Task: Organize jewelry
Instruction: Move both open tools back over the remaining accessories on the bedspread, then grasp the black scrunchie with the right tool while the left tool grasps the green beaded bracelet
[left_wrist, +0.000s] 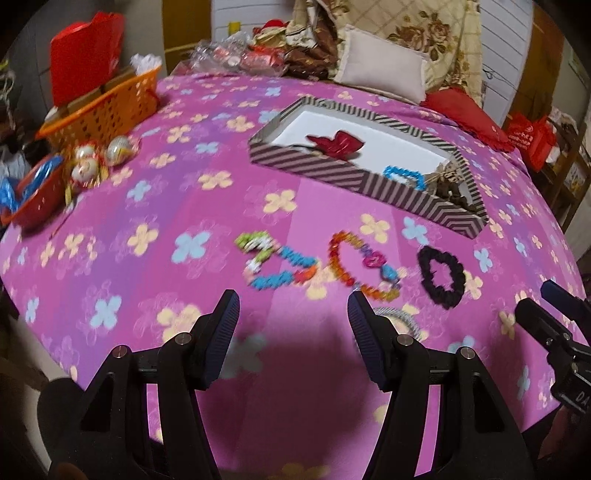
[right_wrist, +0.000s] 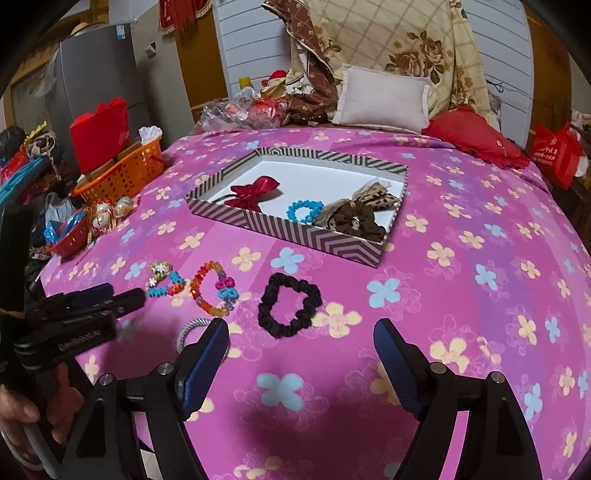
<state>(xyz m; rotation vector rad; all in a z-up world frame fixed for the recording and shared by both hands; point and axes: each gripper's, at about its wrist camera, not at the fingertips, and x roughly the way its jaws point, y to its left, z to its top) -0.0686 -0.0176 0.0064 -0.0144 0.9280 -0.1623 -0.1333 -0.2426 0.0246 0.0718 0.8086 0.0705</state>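
Right wrist view shows the right gripper (right_wrist: 299, 365) with jaws apart and empty at lower centre, pointed toward the black scrunchie (right_wrist: 289, 311) just above, likely the next piece for the striped box (right_wrist: 258, 225), which already holds a red bow (right_wrist: 253, 195), blue bracelet (right_wrist: 304, 211) and brown scrunchie (right_wrist: 354, 218). Left wrist view has the left gripper (left_wrist: 293, 332) also spread and empty below the orange bead bracelet (left_wrist: 364, 264) and multicoloured bracelet (left_wrist: 275, 264) on the pink floral cover (left_wrist: 166, 206), laid in a row within easy reach

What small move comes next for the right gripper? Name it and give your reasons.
Probably ease the right gripper forward and down over the black scrunchie. Its jaws stand open and empty, the scrunchie lies loose on the bedspread just ahead of them, and the striped box beyond already holds a red bow and a blue bracelet.
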